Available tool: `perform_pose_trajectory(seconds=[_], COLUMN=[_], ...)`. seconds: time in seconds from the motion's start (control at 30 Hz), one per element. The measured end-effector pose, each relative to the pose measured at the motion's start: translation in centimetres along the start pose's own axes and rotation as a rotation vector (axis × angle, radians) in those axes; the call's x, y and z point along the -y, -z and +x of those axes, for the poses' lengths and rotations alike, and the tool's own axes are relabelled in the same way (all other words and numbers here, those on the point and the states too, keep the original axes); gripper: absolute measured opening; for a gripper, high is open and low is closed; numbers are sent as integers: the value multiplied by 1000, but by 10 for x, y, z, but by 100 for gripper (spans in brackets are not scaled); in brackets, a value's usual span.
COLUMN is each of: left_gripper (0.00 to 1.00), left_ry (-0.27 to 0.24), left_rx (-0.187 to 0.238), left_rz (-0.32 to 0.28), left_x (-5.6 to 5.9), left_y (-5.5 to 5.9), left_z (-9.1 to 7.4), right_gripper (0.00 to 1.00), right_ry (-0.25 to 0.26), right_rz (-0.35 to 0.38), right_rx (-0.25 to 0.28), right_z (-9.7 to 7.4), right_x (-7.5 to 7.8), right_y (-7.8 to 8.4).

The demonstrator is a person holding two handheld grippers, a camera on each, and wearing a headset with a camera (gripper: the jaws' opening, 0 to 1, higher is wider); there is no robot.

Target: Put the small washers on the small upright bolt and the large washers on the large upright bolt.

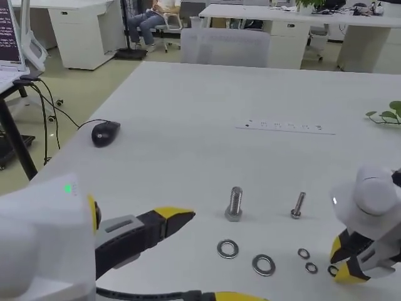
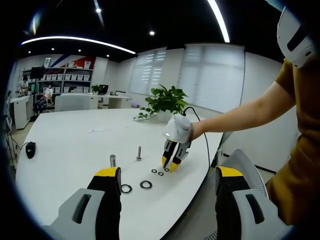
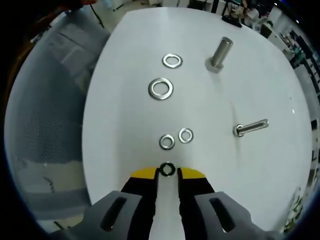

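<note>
My right yellow-tipped black gripper has its jaws narrow around one small steel ring washer at the near right of the white table, though whether it pinches already I cannot tell. My left yellow-tipped black gripper hangs wide open at the near left, I think to leave room. Two more small steel washers and two large steel washers lie flat just near of the slim upright steel bolt and the thick upright steel bolt, both bare.

A black mouse lies on the white table, plant at its edge.
</note>
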State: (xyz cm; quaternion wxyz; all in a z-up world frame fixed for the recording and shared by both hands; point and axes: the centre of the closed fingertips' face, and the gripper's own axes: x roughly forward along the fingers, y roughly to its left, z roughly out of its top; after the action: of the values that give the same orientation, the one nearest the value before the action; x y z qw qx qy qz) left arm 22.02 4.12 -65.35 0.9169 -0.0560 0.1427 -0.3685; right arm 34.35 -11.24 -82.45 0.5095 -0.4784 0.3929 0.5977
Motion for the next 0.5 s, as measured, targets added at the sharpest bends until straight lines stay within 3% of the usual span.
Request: perform_pose_trajectory(seconds=[0.5], left_gripper=[76], left_ry=[-1], left_rx=[0], left_rz=[1], left_x=[-2], left_y=[-1], left_z=[1], right_gripper=[12], right_ry=[-7], right_rz=[-18], right_rx=[-21], right_z=[0], right_x=[3], right_y=[0])
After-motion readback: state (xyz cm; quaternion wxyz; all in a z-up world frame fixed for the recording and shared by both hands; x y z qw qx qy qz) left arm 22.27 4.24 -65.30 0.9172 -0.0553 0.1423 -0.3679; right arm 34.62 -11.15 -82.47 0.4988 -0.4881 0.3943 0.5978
